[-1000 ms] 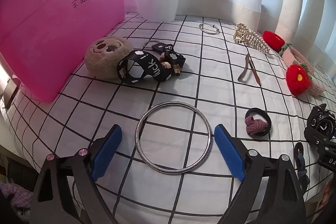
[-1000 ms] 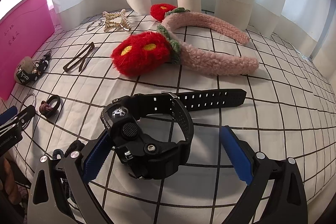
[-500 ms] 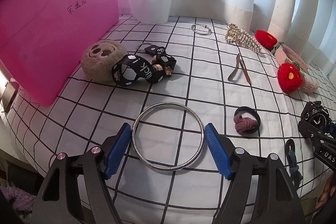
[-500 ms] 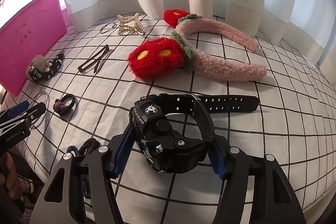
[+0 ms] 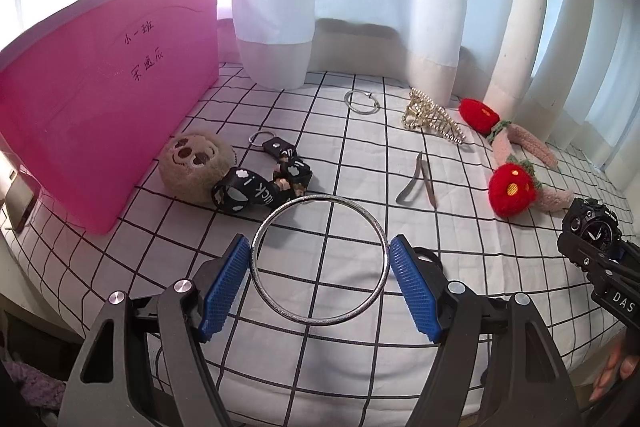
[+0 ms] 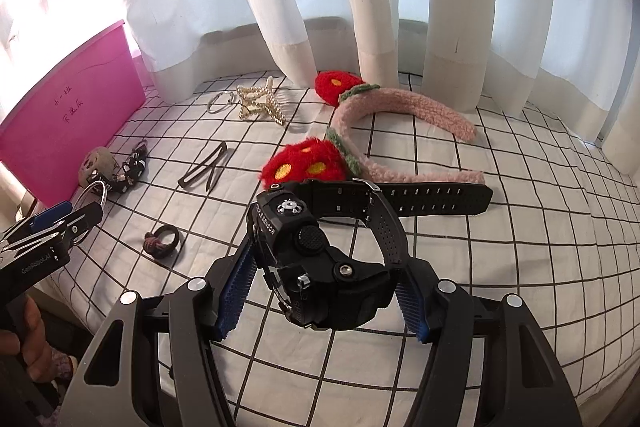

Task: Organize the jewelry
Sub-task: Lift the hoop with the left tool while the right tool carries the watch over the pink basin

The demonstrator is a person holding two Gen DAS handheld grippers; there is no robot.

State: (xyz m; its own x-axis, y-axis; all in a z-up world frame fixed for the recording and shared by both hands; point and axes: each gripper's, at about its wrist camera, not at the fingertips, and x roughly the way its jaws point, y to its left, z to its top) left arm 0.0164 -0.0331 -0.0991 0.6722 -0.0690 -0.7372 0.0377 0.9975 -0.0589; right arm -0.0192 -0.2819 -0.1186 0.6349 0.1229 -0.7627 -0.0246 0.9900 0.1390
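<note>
Jewelry lies scattered over a checked bed sheet (image 5: 328, 155), and two pieces are in hand at once. The left gripper (image 5: 319, 267) has its blue fingers (image 5: 224, 287) pressed against opposite sides of a silver bangle (image 5: 320, 321), which appears lifted clear of the sheet. The right gripper (image 6: 324, 291) pinches a black watch (image 6: 320, 259) by its case, the strap trailing toward a pink headband (image 6: 420, 115) with red flowers. The step looks like the pick-up, with both pieces gripped and nothing put away yet. A pink box (image 5: 100, 115) stands at the left edge of the bed, likely the destination. Next, each piece must be carried over the box rim and let go gently; the thin bangle, held only at two points, could slip or swivel on the way.
</note>
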